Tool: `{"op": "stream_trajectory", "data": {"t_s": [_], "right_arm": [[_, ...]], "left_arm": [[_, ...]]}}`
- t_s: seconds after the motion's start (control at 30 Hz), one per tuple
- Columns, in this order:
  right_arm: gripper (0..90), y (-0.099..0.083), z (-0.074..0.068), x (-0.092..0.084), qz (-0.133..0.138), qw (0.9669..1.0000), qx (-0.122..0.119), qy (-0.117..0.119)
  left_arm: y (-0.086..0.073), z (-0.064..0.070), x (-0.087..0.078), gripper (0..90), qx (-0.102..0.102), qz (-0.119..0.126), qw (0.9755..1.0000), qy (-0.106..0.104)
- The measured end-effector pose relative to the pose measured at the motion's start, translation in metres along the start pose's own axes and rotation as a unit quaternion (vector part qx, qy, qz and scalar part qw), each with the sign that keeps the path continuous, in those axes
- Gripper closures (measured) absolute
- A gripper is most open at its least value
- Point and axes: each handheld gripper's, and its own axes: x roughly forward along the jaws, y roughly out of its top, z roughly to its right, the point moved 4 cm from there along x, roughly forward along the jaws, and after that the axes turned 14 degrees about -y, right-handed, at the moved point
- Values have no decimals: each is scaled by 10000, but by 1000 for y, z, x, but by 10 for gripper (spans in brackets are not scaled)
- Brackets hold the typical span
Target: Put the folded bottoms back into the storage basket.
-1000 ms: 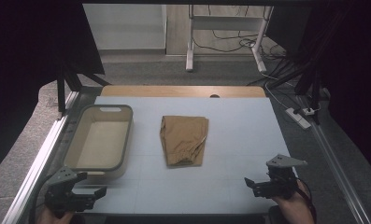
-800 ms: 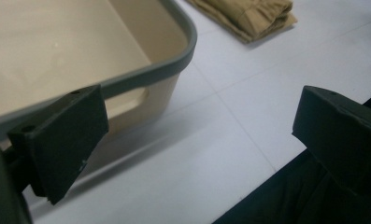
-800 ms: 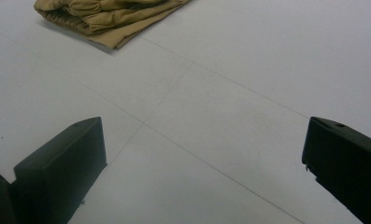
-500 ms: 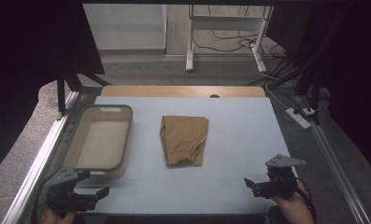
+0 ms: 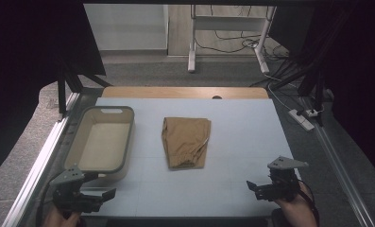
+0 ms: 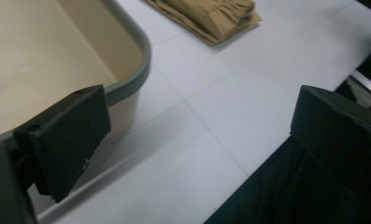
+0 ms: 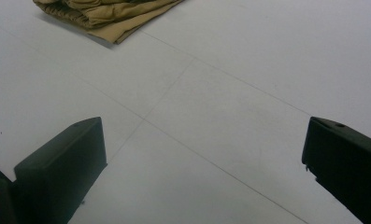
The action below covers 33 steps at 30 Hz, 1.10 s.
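Observation:
A folded tan garment [image 5: 185, 141] lies in the middle of the white table [image 5: 242, 127]; its elastic waistband end points toward the person. It also shows at the top of the left gripper view as folded tan cloth [image 6: 211, 14] and at the top left of the right gripper view [image 7: 103, 14]. My left gripper [image 5: 110, 194] rests at the near left corner, just in front of the bin, jaws wide apart and empty. My right gripper [image 5: 249, 186] sits at the near right, open and empty, well short of the garment.
A beige plastic bin with a grey rim [image 5: 79, 136] stands empty at the left of the table; its corner [image 6: 141, 56] is close to my left jaw. A wooden strip [image 5: 185, 92] borders the far edge. Metal rails run along both sides; a power strip [image 5: 304, 119] lies right.
Both grippers have shifted only slightly near the table's front edge. The garment and the bin have not moved.

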Motion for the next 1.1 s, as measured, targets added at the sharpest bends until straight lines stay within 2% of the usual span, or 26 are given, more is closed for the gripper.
{"op": "stream_trajectory", "data": {"t_s": [0.13, 0.57, 0.77, 1.1], "right_arm": [[0, 0, 0, 0, 8, 10000, 19, -2], [0, 0, 2, -3, 152, 9998, 115, 99], [0, 0, 3, -3, 142, 9998, 129, 86], [0, 0, 3, -3, 143, 9998, 125, 89]], "left_arm": [[3, 0, 4, 41, -48, 4, 9999, -165], [9, 4, 15, 23, 211, -95, 9997, -91], [13, 6, 21, 10, 444, -177, 9988, -87], [23, 10, 30, 12, 410, -195, 9986, -262]]}}
